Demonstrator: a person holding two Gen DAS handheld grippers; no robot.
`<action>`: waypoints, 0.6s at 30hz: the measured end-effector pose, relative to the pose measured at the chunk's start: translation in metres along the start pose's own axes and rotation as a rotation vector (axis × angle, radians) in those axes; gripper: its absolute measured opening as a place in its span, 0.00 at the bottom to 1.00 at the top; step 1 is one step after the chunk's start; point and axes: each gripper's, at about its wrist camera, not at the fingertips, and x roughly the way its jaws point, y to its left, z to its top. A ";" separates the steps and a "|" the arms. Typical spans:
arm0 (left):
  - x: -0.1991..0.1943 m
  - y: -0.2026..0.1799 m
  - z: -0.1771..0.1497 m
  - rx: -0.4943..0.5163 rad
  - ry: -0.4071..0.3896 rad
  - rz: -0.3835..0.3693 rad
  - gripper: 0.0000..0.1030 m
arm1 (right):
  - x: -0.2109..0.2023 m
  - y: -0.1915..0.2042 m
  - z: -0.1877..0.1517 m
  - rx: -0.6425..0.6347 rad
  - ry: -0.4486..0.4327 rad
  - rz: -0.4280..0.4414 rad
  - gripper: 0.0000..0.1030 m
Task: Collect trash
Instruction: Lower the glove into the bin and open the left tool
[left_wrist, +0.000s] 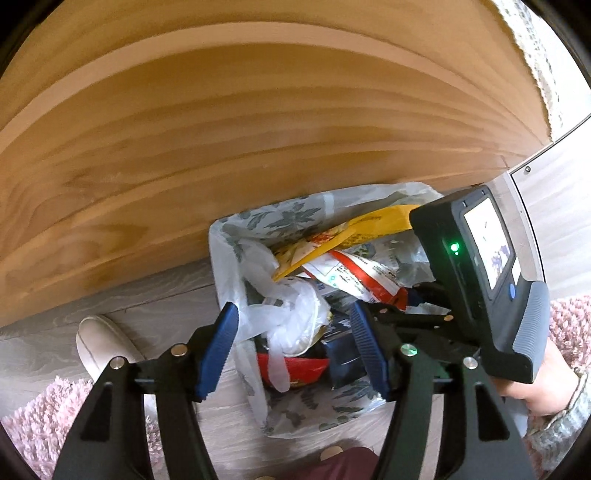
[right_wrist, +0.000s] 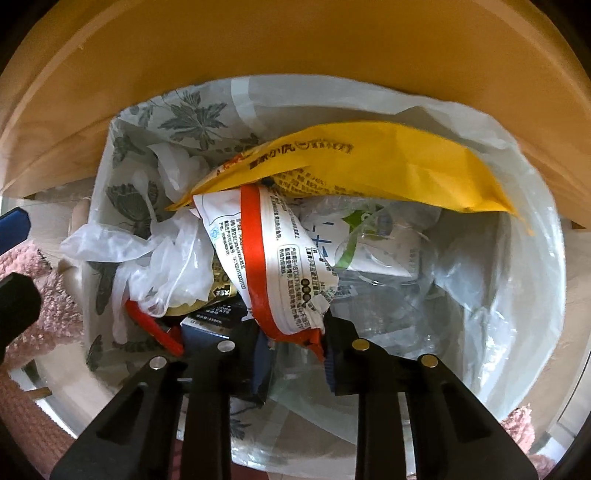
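Now the left tool (left_wrist: 293, 349) hangs open and empty over the lined bin (left_wrist: 236, 229), while the right tool (right_wrist: 295, 363), down inside it, pinches the lower corner of a red-and-white wrapper (right_wrist: 273, 258). If that thin corner sticks to a pad as the jaws part, lifting out could drag the wrapper back up and tip the yellow packet (right_wrist: 388, 162) off the heaped trash.
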 end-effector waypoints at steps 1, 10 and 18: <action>0.001 0.001 0.000 -0.006 0.004 -0.001 0.59 | 0.002 0.001 -0.001 -0.004 0.000 -0.005 0.24; 0.019 0.011 -0.004 -0.028 0.053 0.030 0.70 | 0.014 0.008 -0.001 -0.014 0.006 -0.031 0.23; 0.023 0.014 -0.003 -0.026 0.059 0.068 0.89 | 0.027 0.017 -0.003 -0.037 0.001 -0.058 0.23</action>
